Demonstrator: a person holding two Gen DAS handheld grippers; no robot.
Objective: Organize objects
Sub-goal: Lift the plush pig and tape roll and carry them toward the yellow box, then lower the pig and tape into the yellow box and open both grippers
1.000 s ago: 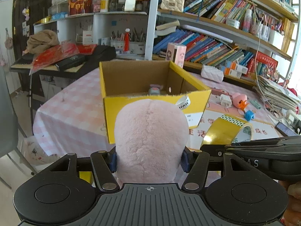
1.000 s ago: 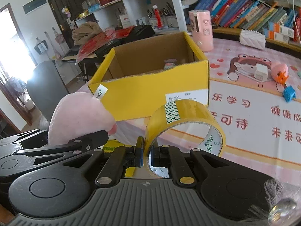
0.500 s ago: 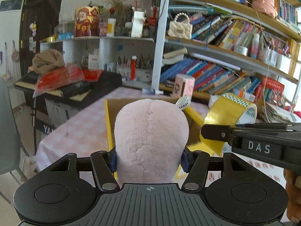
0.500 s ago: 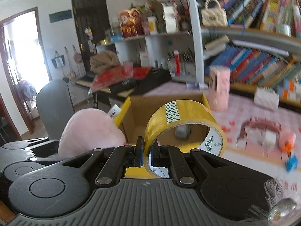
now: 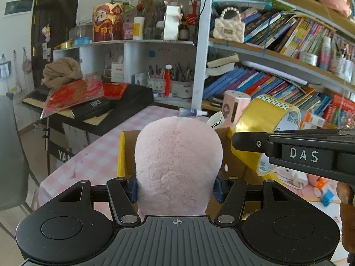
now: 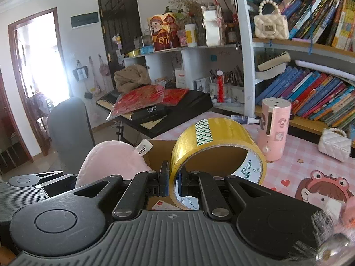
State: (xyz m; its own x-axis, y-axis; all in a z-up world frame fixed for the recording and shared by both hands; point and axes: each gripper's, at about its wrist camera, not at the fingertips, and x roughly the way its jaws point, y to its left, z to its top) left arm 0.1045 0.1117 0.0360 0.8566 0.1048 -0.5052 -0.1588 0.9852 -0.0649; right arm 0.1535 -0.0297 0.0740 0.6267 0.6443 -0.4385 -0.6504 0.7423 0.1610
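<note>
The pink plush toy (image 5: pixel 177 166) sits squeezed between the blue pads of the left tool (image 5: pixel 176 187), its white sewn-in label (image 5: pixel 216 120) sticking up at the top, and it hangs in the air over the near edge of the yellow cardboard box (image 5: pixel 121 153). Just beside it, the right tool (image 6: pixel 173 180) has its jaws pinched almost together on the wall of a roll of yellow packing tape (image 6: pixel 213 148), one pad inside the ring and one outside, so the roll stands on edge above the box's brown inside (image 6: pixel 159 150). As I read it, both pieces are picked up and brought to the box but neither is let go, so dropping them in is what remains. Out on the pink checked worktop (image 6: pixel 295 168) a pink cylindrical dispenser (image 6: pixel 275 128), a small white quilted purse (image 6: pixel 335 144) and a few bright little toys (image 5: pixel 321 181) are still outside the box; whether they belong in it too I can't say. The plush and the tape block nearly all of the box, so its contents are hidden, apart from a scrap of printed label (image 6: pixel 162 205) below the right tool. The toys at the far right are blurred and cut off by the frame. Behind it all stand crowded bookshelves (image 5: pixel 277 84) and a keyboard piled with red packets (image 6: pixel 142 97).
</note>
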